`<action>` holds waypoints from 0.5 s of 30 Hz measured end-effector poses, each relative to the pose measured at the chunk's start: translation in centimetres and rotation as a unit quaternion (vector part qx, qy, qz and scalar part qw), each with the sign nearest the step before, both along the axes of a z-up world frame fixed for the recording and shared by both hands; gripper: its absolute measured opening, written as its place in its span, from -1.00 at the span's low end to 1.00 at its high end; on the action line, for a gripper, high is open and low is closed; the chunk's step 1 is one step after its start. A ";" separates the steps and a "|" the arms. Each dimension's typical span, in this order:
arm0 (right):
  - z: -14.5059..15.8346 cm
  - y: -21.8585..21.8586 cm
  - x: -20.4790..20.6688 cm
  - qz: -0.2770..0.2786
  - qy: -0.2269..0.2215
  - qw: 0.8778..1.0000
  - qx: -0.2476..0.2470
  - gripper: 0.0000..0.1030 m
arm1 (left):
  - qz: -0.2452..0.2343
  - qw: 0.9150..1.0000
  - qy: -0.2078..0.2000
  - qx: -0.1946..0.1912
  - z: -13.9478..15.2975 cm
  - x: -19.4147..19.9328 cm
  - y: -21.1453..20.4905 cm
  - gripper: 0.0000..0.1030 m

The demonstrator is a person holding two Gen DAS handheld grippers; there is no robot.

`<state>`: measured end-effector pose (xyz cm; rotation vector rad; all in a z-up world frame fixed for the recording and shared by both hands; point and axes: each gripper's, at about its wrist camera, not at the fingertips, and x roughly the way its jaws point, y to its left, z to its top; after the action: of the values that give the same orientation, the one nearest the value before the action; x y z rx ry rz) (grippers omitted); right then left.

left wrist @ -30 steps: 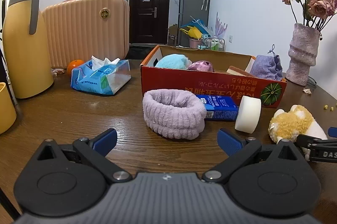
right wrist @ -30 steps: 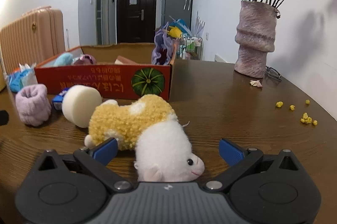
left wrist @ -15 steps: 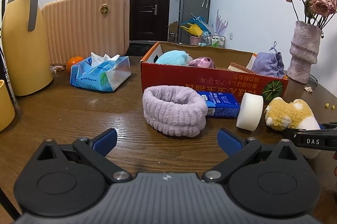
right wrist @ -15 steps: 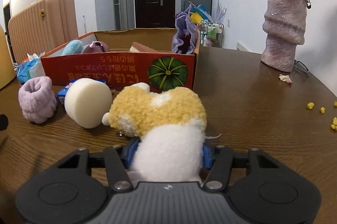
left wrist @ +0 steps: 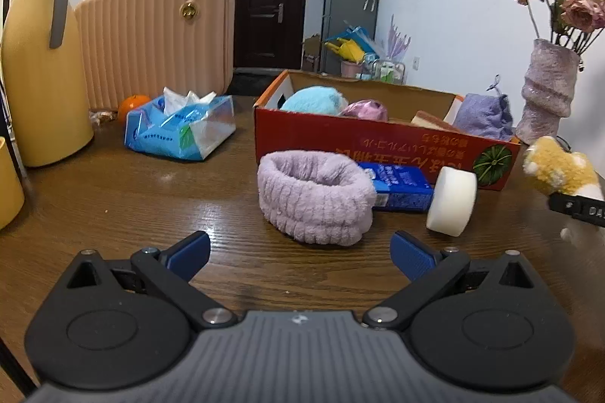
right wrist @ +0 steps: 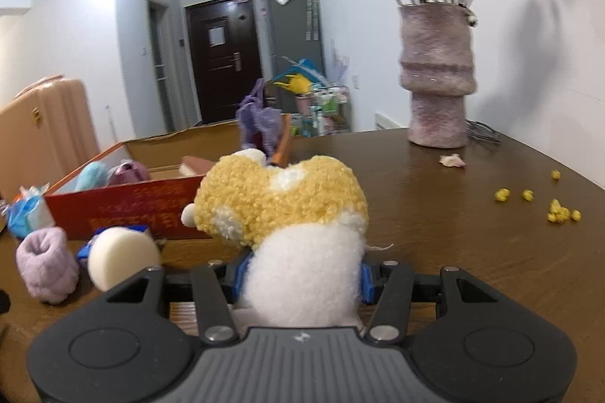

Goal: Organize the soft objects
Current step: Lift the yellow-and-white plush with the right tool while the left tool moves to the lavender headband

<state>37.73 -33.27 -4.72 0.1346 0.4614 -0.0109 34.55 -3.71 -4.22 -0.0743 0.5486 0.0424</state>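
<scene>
My right gripper (right wrist: 300,280) is shut on a yellow and white plush toy (right wrist: 287,206) and holds it above the table, beside the red cardboard box (right wrist: 124,206). The toy also shows at the right edge of the left wrist view (left wrist: 559,168). My left gripper (left wrist: 300,251) is open and empty, low over the table, facing a lilac fluffy headband (left wrist: 314,195). A white foam roll (left wrist: 452,200) lies right of the headband. The box (left wrist: 378,142) holds a blue plush (left wrist: 314,99), a pink item (left wrist: 365,109) and a purple pouch (left wrist: 482,117).
A blue packet (left wrist: 397,185) lies between headband and foam roll. A tissue pack (left wrist: 181,128), an orange (left wrist: 132,104), a yellow jug (left wrist: 41,62) and a pink suitcase (left wrist: 151,39) stand at the left. A vase of dried roses (right wrist: 436,77) and yellow crumbs (right wrist: 559,212) are at the right.
My right gripper closed on the plush toy and lifted it off the table toward the box. My left gripper stayed open and nearly still.
</scene>
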 end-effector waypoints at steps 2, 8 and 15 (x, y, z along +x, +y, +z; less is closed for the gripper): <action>0.0 -0.4 -0.1 -0.015 -0.001 1.000 0.005 0.00 | 0.000 1.000 0.000 -0.005 0.0 0.2 0.2 1.00; 0.2 -1.4 -0.2 -0.044 -0.012 0.999 0.006 0.00 | -0.004 1.000 -0.015 0.003 0.3 0.9 0.6 1.00; 0.2 -1.8 -0.2 -0.057 -0.014 0.998 0.010 0.00 | -0.017 1.000 -0.022 0.009 0.3 1.9 0.5 1.00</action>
<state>37.58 -35.03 -4.53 0.1806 0.4252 -0.1152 36.47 -3.16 -3.96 -0.0484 0.5055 0.0120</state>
